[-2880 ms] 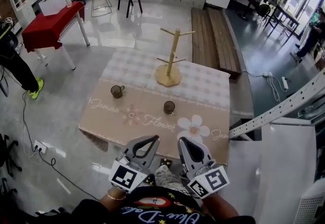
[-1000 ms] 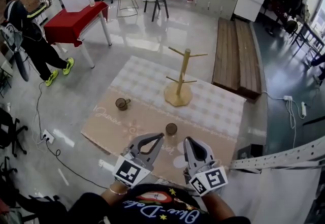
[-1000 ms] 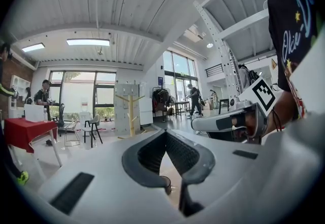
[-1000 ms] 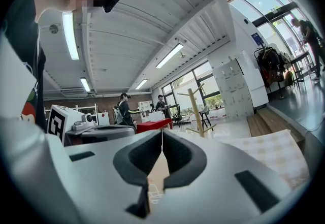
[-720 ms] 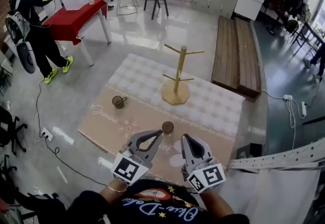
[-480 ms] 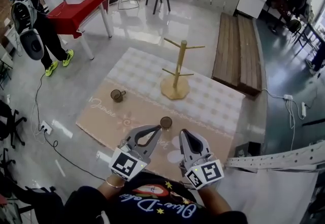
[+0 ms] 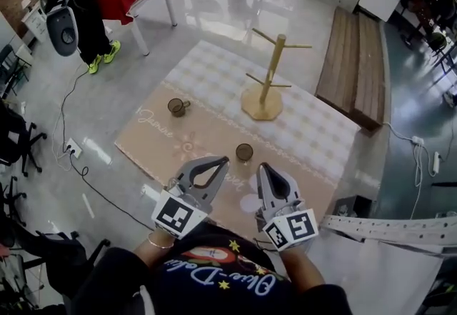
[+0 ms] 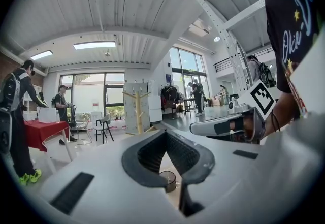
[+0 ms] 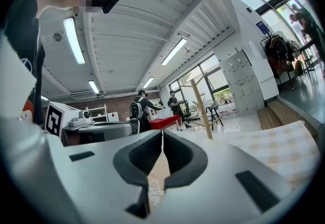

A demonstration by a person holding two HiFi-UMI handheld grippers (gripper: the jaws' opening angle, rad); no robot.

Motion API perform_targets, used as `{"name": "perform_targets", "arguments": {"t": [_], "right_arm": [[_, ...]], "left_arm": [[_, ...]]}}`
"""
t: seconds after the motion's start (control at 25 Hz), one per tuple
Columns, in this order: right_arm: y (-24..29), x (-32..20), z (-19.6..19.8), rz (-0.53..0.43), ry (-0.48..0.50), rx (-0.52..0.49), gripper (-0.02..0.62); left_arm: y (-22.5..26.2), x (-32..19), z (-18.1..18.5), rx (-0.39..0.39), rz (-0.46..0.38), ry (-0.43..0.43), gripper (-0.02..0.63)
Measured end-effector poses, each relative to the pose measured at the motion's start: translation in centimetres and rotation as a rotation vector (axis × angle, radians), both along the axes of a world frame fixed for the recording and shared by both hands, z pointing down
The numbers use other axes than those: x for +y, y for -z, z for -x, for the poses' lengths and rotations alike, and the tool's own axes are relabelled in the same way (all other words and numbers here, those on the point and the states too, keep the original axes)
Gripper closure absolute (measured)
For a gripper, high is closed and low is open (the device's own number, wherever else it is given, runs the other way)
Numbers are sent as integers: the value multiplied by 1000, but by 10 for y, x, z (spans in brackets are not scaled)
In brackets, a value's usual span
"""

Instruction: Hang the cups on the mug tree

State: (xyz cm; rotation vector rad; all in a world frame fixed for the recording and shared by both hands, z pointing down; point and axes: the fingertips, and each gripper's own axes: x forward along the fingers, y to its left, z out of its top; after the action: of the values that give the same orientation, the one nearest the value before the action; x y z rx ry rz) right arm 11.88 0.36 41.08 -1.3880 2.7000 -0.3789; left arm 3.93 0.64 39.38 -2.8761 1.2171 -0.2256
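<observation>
The left cup (image 7: 177,106) stands well left of the mug tree (image 7: 270,78). The left gripper (image 7: 222,160), closed and empty, points at the near cup (image 7: 244,153) in front of that tree; the right gripper (image 7: 260,166) is likewise closed and empty. The cups look like glass: probably light, stiff, slippery and breakable. Pinch the rim and leave the handle free.

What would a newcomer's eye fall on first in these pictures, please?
The bare wooden mug tree stands on the far, checked half of the tablecloth, no cup on it. Two brown cups sit apart on the tan half: the near cup just ahead of the shut, empty left gripper and right gripper, the far cup further left.
</observation>
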Motion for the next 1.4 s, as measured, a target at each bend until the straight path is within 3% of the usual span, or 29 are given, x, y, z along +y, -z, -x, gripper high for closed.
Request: {"name": "perform_targets", "arguments": {"t": [0.64,1.4], "right_arm": [[-14,-4,-7,35,-25,20,584],[-85,-22,12,205,29,125,584]], "left_arm": [[-9,-20,-20,-40,-14,-66,598],[-47,-41,-4,-50,66,-69,598]]}}
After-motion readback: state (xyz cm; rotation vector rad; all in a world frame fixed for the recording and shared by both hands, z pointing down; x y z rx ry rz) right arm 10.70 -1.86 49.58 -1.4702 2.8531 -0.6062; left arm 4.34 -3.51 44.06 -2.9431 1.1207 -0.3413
